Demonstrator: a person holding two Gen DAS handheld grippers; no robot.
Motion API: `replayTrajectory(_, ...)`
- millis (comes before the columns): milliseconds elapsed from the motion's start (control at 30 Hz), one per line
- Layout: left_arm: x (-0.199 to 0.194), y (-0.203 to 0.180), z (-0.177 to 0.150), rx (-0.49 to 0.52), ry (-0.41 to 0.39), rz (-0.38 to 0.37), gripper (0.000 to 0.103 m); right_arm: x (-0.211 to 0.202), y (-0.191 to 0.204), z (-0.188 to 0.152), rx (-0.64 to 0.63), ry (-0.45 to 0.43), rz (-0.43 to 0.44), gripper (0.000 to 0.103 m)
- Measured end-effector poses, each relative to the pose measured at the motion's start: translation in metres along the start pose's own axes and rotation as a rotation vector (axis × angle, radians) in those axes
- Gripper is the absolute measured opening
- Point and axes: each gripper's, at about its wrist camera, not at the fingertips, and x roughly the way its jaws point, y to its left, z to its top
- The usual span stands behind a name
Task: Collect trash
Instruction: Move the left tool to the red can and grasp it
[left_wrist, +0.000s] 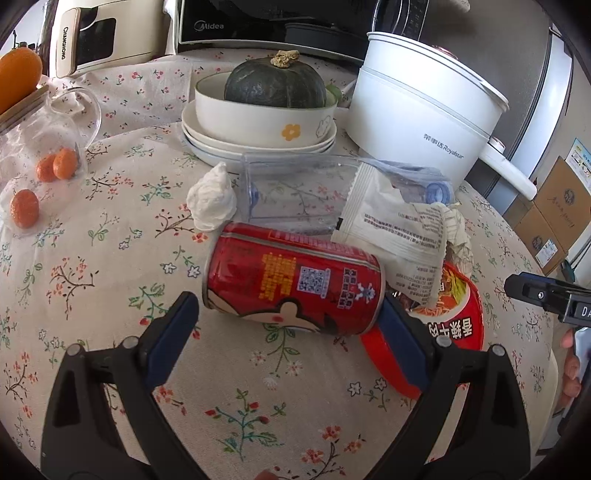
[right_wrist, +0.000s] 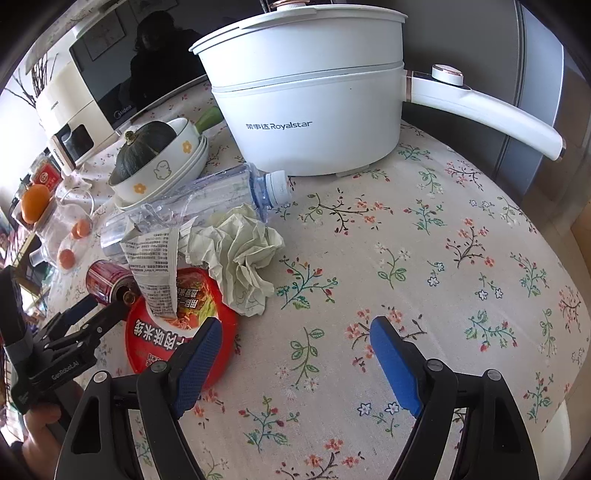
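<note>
A white electric pot (left_wrist: 424, 122) stood far right on the floral tablecloth (left_wrist: 110, 258). Nearer lay the red can (left_wrist: 291, 284) on its side, between the spread, released left gripper (left_wrist: 288, 328). The right gripper (right_wrist: 291, 350) hung released beside the red noodle bowl (right_wrist: 177, 325).

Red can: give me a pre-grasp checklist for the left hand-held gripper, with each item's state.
1. Left hand-held gripper open: ok.
2. Red can lies on its side between the fingers: ok.
3. Fingers touching the can: cannot tell.
4. White wrapper off the can: not ok, its edge overlaps the can's far end.
5. Noodle cup away from the right-side finger: not ok, it sits directly behind it.
6. Right hand-held gripper open and away from the can: ok.
</note>
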Motion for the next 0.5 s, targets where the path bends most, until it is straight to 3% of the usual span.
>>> replayTrajectory(333,0.005,0.008,0.005,0.009,-0.020,-0.091,0.096,0.018,0.017,0.013,-0.036,-0.047,0.099,0.082)
replayTrajectory(500,0.013,0.008,0.006,-0.001,0.013,-0.111,0.095,0.040,0.023,0.019,-0.026,-0.020,0.143,0.064)
